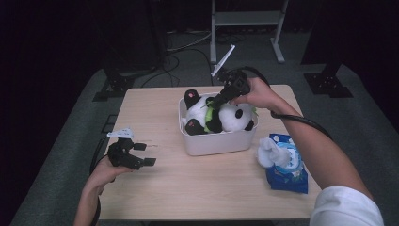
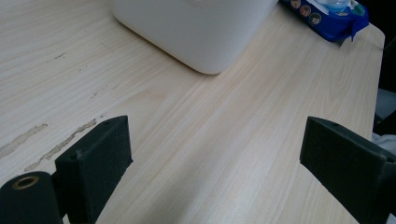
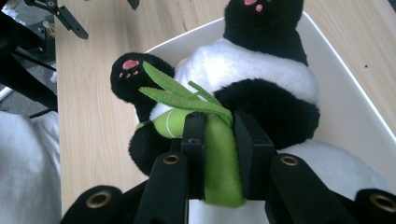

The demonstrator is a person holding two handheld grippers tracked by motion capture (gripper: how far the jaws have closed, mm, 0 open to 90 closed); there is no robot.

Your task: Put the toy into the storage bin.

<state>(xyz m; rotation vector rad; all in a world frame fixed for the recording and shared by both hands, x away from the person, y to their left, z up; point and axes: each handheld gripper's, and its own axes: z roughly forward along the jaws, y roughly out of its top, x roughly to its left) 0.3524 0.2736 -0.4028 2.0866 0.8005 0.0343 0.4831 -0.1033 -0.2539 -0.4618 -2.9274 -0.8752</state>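
Observation:
A black and white plush panda [image 1: 217, 116] lies in a white tub [image 1: 216, 141] at the middle of the table. It hugs a green felt bamboo stalk [image 3: 219, 163] with leaves. My right gripper [image 1: 217, 100] reaches down into the tub from the far side, and its jaws are shut on that bamboo stalk [image 1: 207, 112]; in the right gripper view [image 3: 219, 140] the pads press it from both sides. My left gripper [image 1: 143, 154] rests low at the table's left, jaws wide apart [image 2: 215, 158] with bare wood between them.
A blue pack of wet wipes [image 1: 286, 162] lies right of the tub, with a white tissue sticking out; its end [image 2: 327, 11] shows beyond the tub's corner [image 2: 196, 32]. The wooden table [image 1: 188, 188] has free room in front and at left. A metal frame stands on the floor behind.

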